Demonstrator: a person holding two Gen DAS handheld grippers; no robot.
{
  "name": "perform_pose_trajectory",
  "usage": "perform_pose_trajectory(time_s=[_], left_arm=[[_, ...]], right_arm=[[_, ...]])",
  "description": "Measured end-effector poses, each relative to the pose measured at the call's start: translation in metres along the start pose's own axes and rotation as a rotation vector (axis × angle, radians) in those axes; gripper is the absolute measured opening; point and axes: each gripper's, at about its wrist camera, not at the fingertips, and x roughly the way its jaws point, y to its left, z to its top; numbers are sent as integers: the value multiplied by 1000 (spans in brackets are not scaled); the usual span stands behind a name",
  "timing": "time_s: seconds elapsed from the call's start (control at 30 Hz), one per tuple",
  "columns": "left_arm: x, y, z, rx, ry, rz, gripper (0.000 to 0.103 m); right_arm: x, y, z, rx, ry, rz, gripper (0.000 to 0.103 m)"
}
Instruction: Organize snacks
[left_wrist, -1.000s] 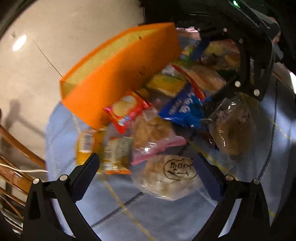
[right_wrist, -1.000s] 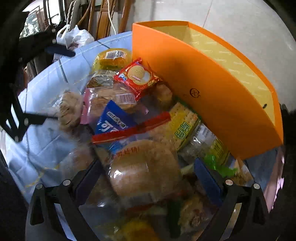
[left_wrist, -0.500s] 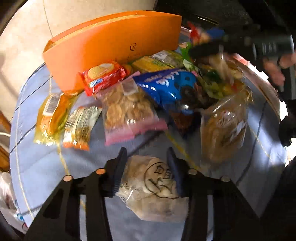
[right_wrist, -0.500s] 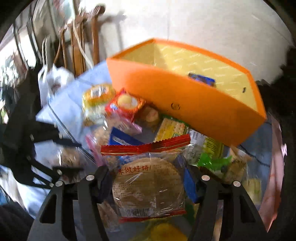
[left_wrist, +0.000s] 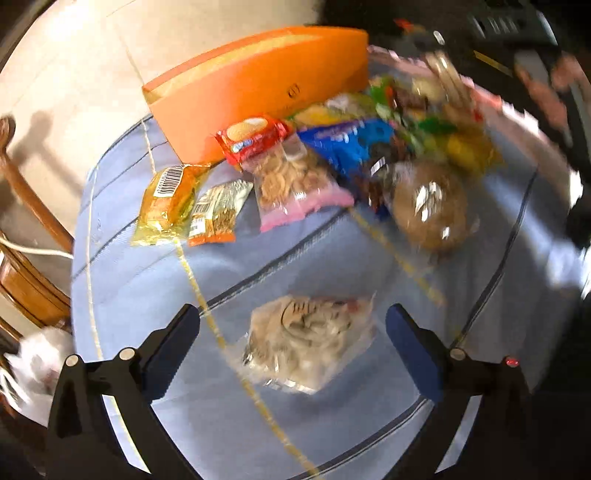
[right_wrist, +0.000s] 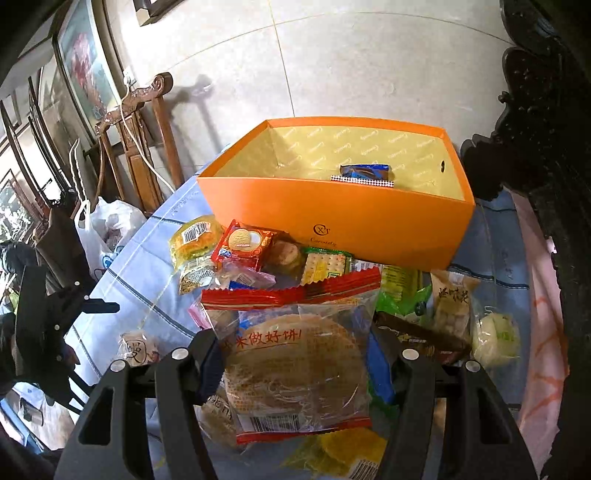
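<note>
Between the closed blue fingers of the right tool (right_wrist: 295, 362) sits a clear, red-edged pancake packet (right_wrist: 295, 369), clamped and held up near the snack pile (right_wrist: 314, 266). Beyond the pile, the orange box (right_wrist: 340, 221) holds one blue packet (right_wrist: 364, 172). Spread wide apart, the left tool (left_wrist: 293, 339) holds nothing, with a pale pastry bag (left_wrist: 308, 347) lying between its fingers on the blue-clothed table (left_wrist: 147, 288).

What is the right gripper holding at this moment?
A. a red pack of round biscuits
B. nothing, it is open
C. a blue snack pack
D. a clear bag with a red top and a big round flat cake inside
D: in the right wrist view the right gripper is closed on the clear bag, in front of the orange box.
</note>
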Motion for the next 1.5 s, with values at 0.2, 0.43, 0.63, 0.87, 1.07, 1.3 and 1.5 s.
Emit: perform_pose_trajectory(time_s=[0.2, 0.43, 0.63, 0.87, 1.07, 1.3, 1.5], left_arm=[[35, -10, -7, -19, 84, 63, 99], [36, 8, -8, -300, 16, -28, 53], [34, 4, -8, -318, 71, 6, 51], [-14, 32, 59, -475, -9, 32, 51], [-36, 99, 161, -646, -110, 119, 52], [-19, 146, 248, -644, -108, 205, 52], [-7, 153, 271, -624, -112, 184, 52]], right_arm=[[-5, 5, -1, 1, -10, 19, 64], [-18, 7, -1, -13, -17, -8, 64], [-34, 5, 2, 11, -62, -15, 64], [-61, 8, 30, 21, -183, -53, 64], [-45, -24, 105, 145, -170, -114, 64], [-4, -65, 173, 259, -88, -161, 64], [8, -70, 195, 232, -94, -209, 65]])
